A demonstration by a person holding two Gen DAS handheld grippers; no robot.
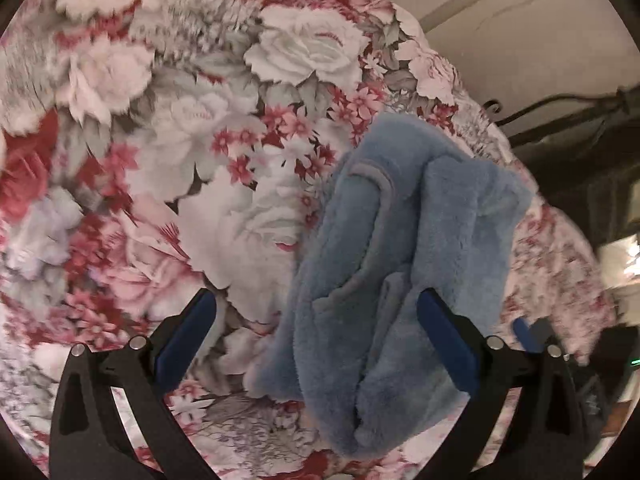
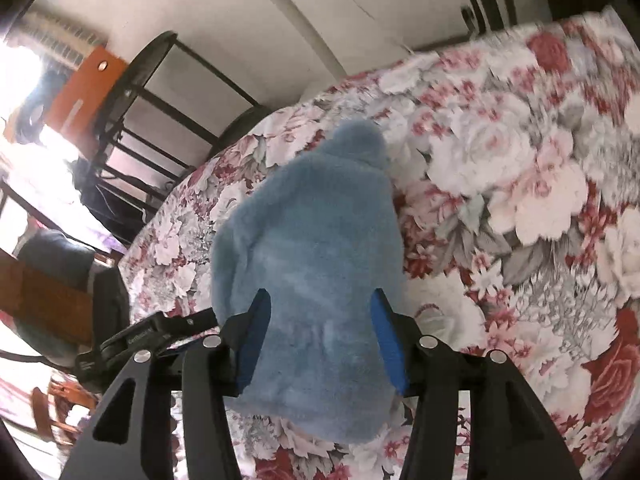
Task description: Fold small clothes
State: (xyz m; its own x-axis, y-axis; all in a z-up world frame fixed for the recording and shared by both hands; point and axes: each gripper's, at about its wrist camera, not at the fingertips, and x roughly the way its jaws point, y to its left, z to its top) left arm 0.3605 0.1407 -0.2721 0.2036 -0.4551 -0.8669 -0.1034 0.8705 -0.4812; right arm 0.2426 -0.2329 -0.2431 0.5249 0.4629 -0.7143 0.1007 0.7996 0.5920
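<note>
garment: blue fleece piece (image 1: 404, 264) lay bunched near the edge of the floral bedspread (image 1: 192, 128) | left gripper (image 1: 316, 340): jaws apart, empty | right gripper (image 2: 320, 344): jaws apart, straddling fleece, no grip

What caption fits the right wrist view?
Right tool open around a fluffy blue garment lying bunched on a flowered bedspread.

Fluffy blue fleece garment (image 2: 312, 264) lies on smooth, matt flower-printed cloth bedspread (image 2: 520, 208).
</note>
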